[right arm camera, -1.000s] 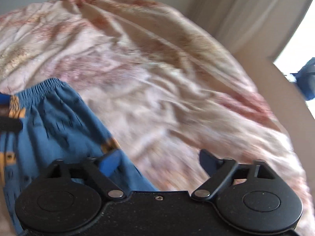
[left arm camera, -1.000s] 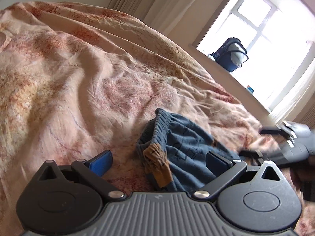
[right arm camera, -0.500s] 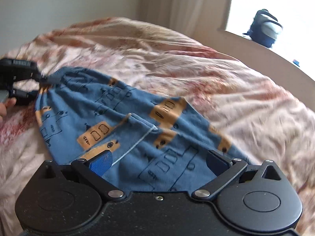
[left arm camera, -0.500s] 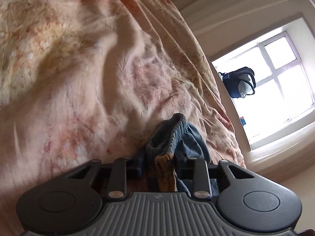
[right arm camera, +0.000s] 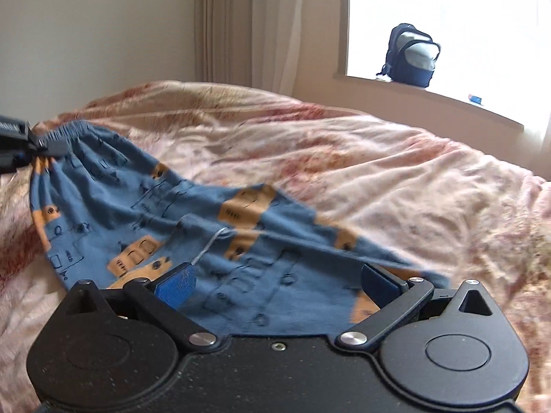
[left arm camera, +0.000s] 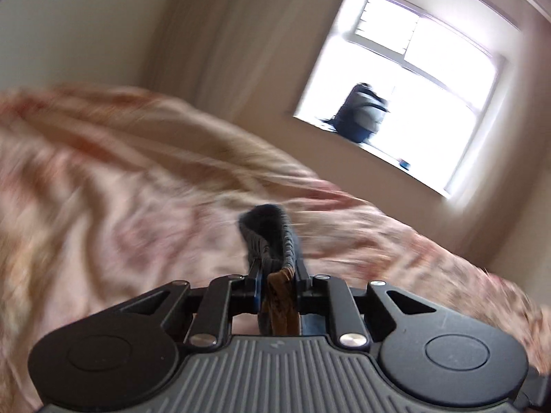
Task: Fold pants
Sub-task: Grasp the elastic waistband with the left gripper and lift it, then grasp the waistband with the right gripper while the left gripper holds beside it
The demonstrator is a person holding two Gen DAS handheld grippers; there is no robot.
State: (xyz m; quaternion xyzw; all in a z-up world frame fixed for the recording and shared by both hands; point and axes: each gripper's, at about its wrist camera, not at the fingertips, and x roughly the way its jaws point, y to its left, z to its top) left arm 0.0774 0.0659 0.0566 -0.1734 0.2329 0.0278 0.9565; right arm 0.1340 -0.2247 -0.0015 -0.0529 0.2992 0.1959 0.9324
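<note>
From where I sit, the bed (right arm camera: 396,172) fills most of both views, its pink and tan floral cover rumpled and soft, so nothing on it will lie flat without help. Behind it, in the upper part of the frame, are a plain wall, pale curtains (right arm camera: 241,24) and a bright window (right arm camera: 447,17) with a dark backpack (right arm camera: 409,56) on the sill.

The pants (right arm camera: 165,213), blue with orange patches, stretch from the left edge down to lower centre of the right wrist view, lifted at the waistband and sagging towards the cover. I judge they are held this way to spread them before a first fold.

My left gripper (left arm camera: 276,268) has its fingers pinched together on the gathered elastic waistband, which sticks up between them in a bunch; that view is smeared with motion blur. My right gripper (right arm camera: 279,280) has its fingers spread wide over the leg fabric, holding nothing, seemingly lined up to take a second hold.
</note>
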